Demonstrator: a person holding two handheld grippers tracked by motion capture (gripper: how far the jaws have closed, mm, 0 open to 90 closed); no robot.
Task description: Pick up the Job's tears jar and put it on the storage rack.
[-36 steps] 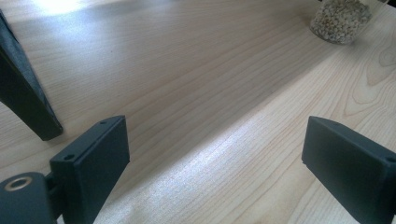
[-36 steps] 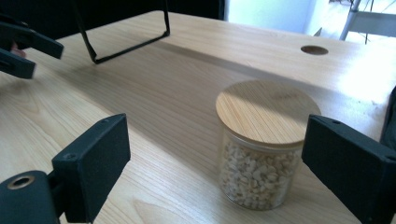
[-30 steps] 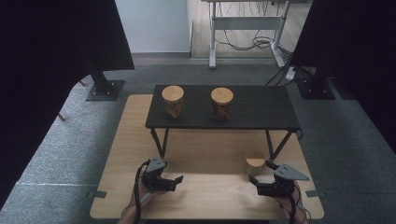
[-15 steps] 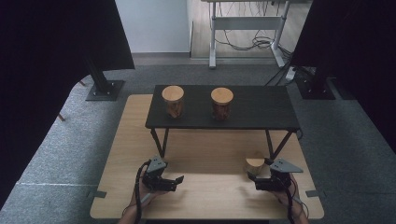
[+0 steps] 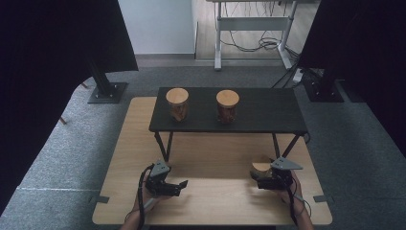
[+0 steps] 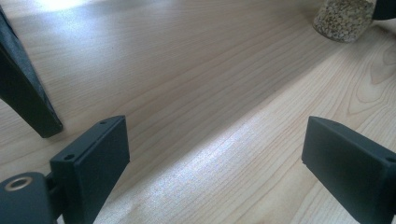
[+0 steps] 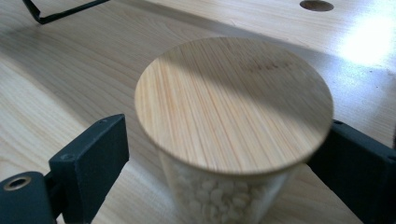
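Note:
A glass jar (image 7: 233,100) with a round bamboo lid and pale grains inside stands on the wooden table (image 5: 215,158) at the right. It sits between the spread jaws of my right gripper (image 7: 224,186), which is open; the left jaw stands clear of the glass. From above, this jar (image 5: 261,167) is just ahead of the right gripper (image 5: 265,182). My left gripper (image 5: 178,186) rests open on the table at the left, nothing between its jaws (image 6: 215,158). The same jar (image 6: 345,16) shows far off at that view's top right.
A low black riser table (image 5: 268,112) spans the back of the wooden table, with two more bamboo-lidded jars (image 5: 177,103) (image 5: 227,105) on top. One riser leg (image 6: 23,93) stands close to the left gripper. A small hole (image 7: 316,5) marks the tabletop.
My right gripper has slid left toward the jar, which now sits between its jaws. The left gripper has stayed in place.

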